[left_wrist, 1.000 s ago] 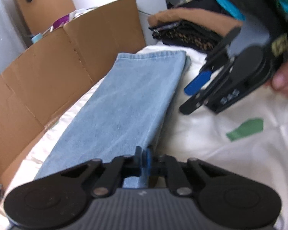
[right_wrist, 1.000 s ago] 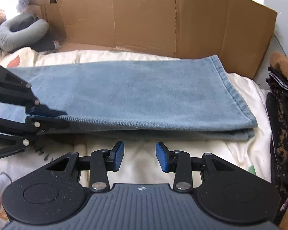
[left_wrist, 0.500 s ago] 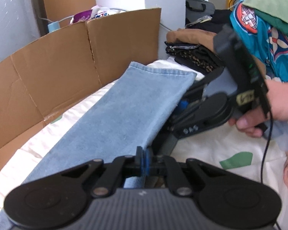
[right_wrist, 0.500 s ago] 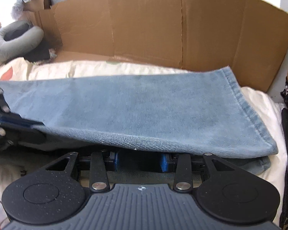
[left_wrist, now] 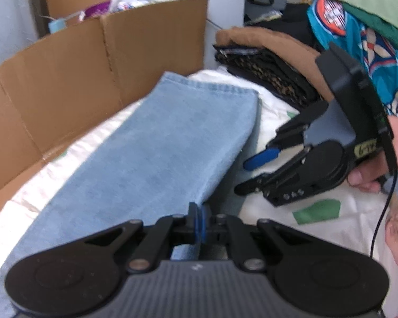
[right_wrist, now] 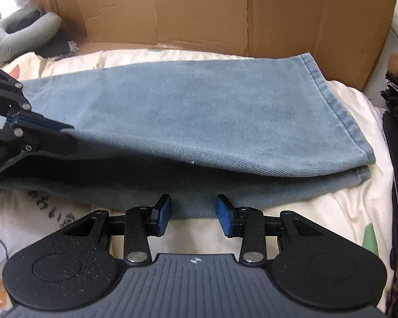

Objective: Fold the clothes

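Light blue jeans (left_wrist: 172,143) lie folded lengthwise on a cream bedsheet (left_wrist: 278,111), the hem toward the far end. My left gripper (left_wrist: 197,220) is shut on the near edge of the upper denim layer and holds it a little above the lower layer. From the right wrist view, the jeans (right_wrist: 199,116) span the frame, and the left gripper (right_wrist: 63,129) pinches the upper layer at the left. My right gripper (right_wrist: 193,214) is open at the front edge of the lower layer, gripping nothing. In the left wrist view the right gripper (left_wrist: 241,177) sits just right of the jeans.
A cardboard wall (right_wrist: 225,13) stands behind the jeans. A stack of dark and brown folded clothes (left_wrist: 265,58) sits past the hem. A grey neck pillow (right_wrist: 24,34) lies far left. A person's hand (left_wrist: 366,180) holds the right gripper; a patterned teal garment (left_wrist: 358,39) hangs above.
My right gripper has pulled back out from under the upper denim layer and stands open at the lower layer's edge. The left gripper stays shut on the jeans.
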Demonstrator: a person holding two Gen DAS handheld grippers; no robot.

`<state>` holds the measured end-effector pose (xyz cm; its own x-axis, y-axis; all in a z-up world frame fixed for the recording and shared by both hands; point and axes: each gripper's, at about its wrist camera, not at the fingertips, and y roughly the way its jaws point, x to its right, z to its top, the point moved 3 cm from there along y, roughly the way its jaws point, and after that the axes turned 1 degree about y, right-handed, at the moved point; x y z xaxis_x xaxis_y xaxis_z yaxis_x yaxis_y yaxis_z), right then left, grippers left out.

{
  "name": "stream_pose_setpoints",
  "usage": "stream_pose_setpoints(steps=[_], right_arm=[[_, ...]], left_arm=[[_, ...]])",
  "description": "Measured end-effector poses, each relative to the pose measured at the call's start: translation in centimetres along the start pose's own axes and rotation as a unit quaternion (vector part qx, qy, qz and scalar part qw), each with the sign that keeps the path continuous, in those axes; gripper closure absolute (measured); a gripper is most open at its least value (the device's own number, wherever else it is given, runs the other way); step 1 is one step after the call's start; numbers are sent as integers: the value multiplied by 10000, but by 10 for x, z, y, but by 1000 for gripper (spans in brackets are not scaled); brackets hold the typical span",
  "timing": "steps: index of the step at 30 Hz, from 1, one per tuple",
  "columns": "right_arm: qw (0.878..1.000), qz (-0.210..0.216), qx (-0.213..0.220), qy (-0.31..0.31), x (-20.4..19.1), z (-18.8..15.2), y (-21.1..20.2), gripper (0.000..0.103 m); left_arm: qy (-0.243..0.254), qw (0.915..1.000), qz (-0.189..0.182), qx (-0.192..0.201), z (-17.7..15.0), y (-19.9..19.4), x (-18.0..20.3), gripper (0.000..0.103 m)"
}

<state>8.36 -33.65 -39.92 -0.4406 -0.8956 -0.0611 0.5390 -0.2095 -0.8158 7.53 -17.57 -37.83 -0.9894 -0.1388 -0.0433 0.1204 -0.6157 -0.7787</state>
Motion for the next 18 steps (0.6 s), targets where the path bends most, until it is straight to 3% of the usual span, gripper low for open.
stream_pose_setpoints(steps=[4, 7, 9, 10, 11, 13, 18], right_arm=[[9999, -22, -99, 65, 3, -4, -4, 59], [9999, 0, -127, 66, 3, -6, -10, 59], [9999, 65, -113, -11, 0, -6, -14, 59], [9999, 102, -102, -60, -2, -5, -16, 59], [9998, 148, -91, -127, -5, -6, -19, 59], [9993, 265, -66, -245, -10, -5, -24, 59], [9967, 631, -61, -509, -27, -4, -31, 59]], left_arm=[[91, 9997, -67, -222, -11, 17, 8, 101], [104, 9989, -88, -449, -20, 32, 10, 91], [149, 9987, -96, -474, -22, 34, 11, 91], [161, 9986, -146, -483, -21, 31, 12, 80], [139, 9987, -194, -459, -23, 25, 12, 60], [88, 9987, -288, -401, -26, 11, 11, 43], [123, 9993, -27, -355, -50, -28, 9, 38]])
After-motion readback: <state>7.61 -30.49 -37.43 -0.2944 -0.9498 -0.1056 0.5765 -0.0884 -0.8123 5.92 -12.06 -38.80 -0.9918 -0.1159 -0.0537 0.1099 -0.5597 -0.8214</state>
